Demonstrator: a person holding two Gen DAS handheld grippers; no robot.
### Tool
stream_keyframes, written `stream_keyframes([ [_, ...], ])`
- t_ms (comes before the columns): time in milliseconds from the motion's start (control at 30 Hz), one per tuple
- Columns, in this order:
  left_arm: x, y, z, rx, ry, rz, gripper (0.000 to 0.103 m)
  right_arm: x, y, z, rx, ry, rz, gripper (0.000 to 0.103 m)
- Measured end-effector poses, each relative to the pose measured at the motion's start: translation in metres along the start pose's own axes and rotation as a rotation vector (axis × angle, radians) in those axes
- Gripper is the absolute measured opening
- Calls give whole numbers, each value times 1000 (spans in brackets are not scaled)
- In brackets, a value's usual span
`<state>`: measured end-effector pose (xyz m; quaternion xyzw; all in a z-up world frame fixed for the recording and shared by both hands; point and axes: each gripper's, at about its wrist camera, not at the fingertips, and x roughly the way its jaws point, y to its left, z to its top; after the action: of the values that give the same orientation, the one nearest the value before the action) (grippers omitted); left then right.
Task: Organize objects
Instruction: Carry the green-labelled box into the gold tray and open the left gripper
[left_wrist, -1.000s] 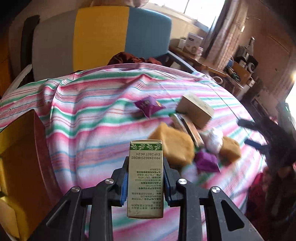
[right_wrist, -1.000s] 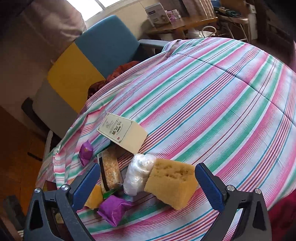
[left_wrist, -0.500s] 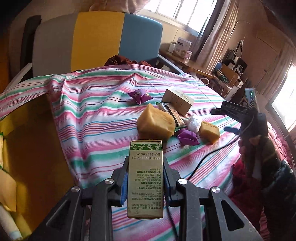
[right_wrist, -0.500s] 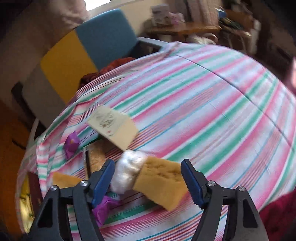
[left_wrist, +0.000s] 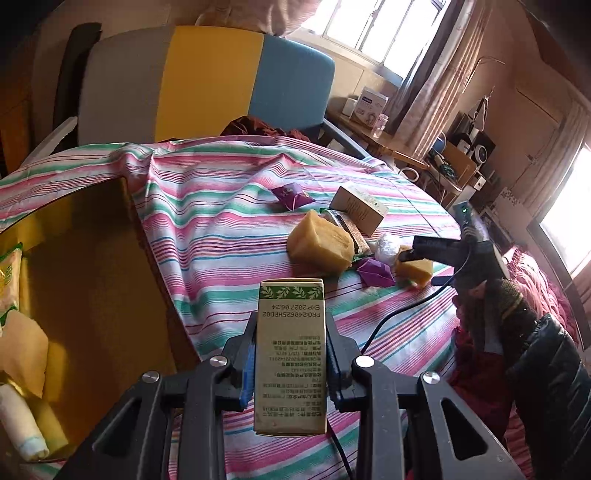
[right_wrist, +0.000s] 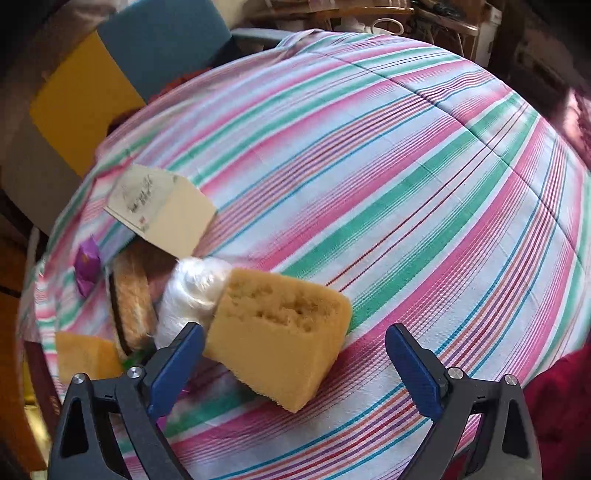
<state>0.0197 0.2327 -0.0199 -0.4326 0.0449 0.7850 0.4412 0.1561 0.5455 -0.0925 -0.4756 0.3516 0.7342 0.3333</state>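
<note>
Closer now, right tool (right_wrist: 295, 363) straddles porous yellow sponge (right_wrist: 277, 332).

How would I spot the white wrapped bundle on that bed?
On the striped bedspread, find the small pile of objects. The white plastic-wrapped bundle sits mid-pile, touching the yellow sponge block; it alone is white, crinkly and shiny.

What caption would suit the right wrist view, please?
Open right tool straddling a yellow sponge on the striped cloth.
</note>
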Motion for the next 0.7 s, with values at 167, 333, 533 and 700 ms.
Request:
stream_keyframes([
  [167,-6,2,-3,0,-9,1,30,2,9,-3,-65,-6,-33,88],
  [333,-10,6,-10,-9,-4,8,30,-3,18,-8,-123,-27,-21,60],
  [533,-31,20,-15,-19,-36,36,30,-4,18,-7,-130,-28,-20,59],
  [700,-72,66,-6,-110,-115,106,30,-3,21,-4,-138,-32,-22,59],
])
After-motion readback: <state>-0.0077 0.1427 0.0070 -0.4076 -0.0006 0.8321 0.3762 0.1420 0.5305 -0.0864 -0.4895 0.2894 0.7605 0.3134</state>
